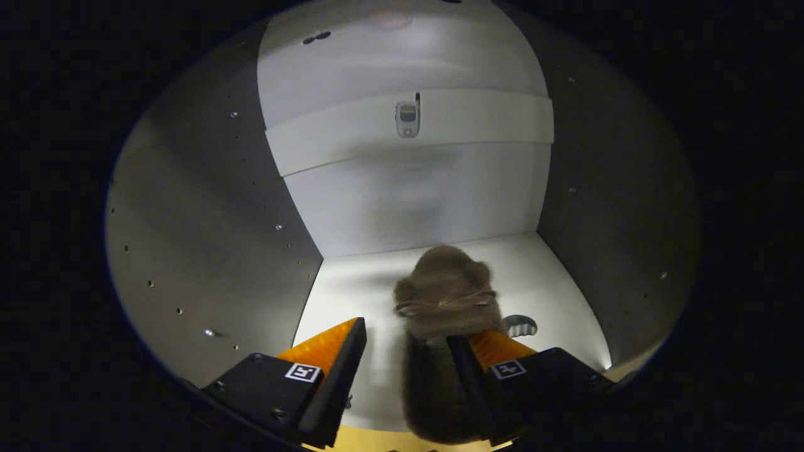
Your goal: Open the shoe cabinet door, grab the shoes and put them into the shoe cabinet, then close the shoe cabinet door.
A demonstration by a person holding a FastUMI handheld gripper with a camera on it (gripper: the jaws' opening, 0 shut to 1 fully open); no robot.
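Gripper cam, close, facing into shoe cabinet (207,238) interior

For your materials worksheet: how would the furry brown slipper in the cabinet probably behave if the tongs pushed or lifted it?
The slipper looks plush, so it is probably soft and would squash rather than stay stiff. It likely weighs little for its bulk. Lying flat on the cabinet floor, it should slide, not roll. The tongs stand open, one finger beside it.

Brown fuzzy shoe (447,295); white cabinet floor (352,295), grey side walls (207,238); silver phone sticker (407,117).
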